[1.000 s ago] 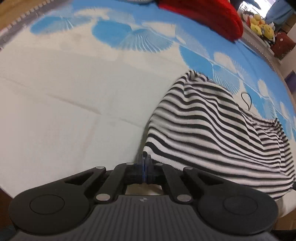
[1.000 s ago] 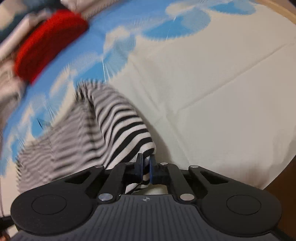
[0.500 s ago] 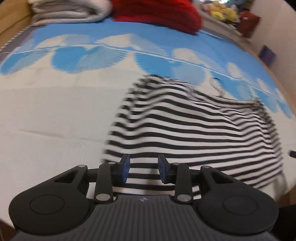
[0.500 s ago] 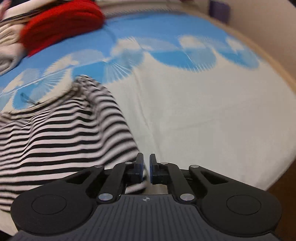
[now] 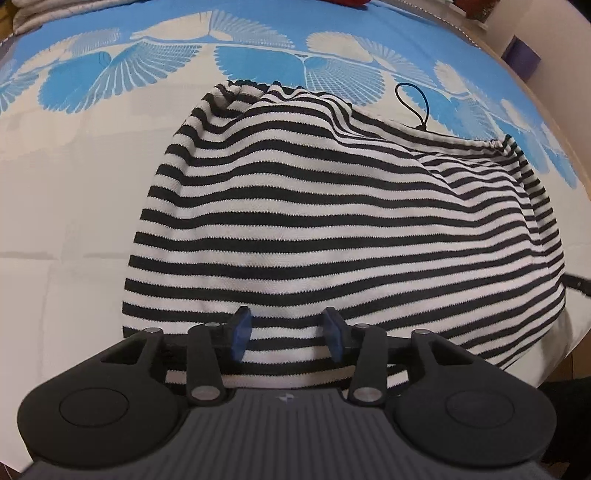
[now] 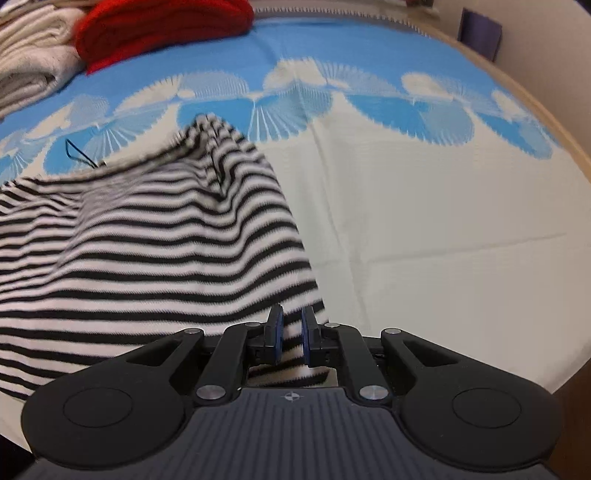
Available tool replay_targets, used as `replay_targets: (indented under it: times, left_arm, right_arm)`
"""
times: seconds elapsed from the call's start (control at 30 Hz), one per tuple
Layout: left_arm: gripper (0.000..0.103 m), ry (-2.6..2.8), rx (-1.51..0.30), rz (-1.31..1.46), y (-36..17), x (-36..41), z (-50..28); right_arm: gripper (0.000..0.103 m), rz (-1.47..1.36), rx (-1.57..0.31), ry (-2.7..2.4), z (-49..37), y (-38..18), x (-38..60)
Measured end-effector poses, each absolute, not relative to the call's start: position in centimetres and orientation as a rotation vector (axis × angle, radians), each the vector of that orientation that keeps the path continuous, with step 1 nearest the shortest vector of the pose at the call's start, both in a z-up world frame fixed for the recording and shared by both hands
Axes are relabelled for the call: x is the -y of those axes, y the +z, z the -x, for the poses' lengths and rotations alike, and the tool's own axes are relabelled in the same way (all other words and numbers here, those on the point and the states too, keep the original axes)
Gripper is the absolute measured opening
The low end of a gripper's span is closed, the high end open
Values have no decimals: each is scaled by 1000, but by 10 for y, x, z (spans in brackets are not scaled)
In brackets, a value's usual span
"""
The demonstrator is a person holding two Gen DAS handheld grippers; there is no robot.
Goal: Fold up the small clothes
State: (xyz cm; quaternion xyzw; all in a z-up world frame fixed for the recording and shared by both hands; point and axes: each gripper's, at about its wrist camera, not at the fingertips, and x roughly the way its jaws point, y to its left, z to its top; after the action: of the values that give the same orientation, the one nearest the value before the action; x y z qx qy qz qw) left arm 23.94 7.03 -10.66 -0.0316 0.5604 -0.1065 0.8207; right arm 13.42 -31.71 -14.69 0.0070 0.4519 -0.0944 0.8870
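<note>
A black-and-white striped garment [image 5: 332, 221] lies spread on the cream and blue bedspread [image 5: 74, 184], with a thin black loop [image 5: 413, 103] at its far edge. My left gripper [image 5: 286, 332] is open above the garment's near hem, holding nothing. In the right wrist view the same garment [image 6: 147, 251] fills the left half. My right gripper [image 6: 291, 332] hangs over its near right corner with the jaws a little apart and striped cloth showing between them, not clamped.
A red knit garment [image 6: 162, 26] and folded white cloth [image 6: 33, 55] sit at the far side of the bed. Bare cream bedspread [image 6: 443, 258] lies to the right of the striped garment. The bed's near edge is just below both grippers.
Both grippers let go of the garment's near corners and opened, the left one wide. The garment now lies flat on the bed. The left gripper moved right, over the hem.
</note>
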Motion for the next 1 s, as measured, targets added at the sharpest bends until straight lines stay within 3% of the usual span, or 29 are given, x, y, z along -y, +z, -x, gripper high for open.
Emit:
replay_targets:
  times: [0.13,0.3,0.43,0.5,0.67,0.8,0.83,1.0]
  left_arm:
    - [52,-222,-1188,90,-102,-72,-246]
    - [51,-124,-1038,187,-83,-90,-262]
    - [50,-35,-1194,200,-121,-99,-280]
    - [50,-28,-1175,218,-118,-101,-277]
    - [49,-85,-1035,205,-77,-107,-248]
    - [48,-68,-1053,317,-58,-121,-212]
    - [41,-58,-1055,343,-56,-124,-202]
    - [33,10,-1059,500,-75,-130,-158]
  right_arm:
    - [10,16,-992,-211,-139,-157,318]
    - [10,69,-1071,-241,-144,-172,318]
    - [10,65,-1072,-243,-143,-171,319]
    - [10,56,-1066,-248,-142,-169,319]
    - [14,-14,-971,-238,-134,-147,320]
    - [15,-17,-830,-212,-123,-118,313]
    - [18,-28,-803,-201,-120,-110,312]
    - [33,-118,-687,-148,-95,-73,303]
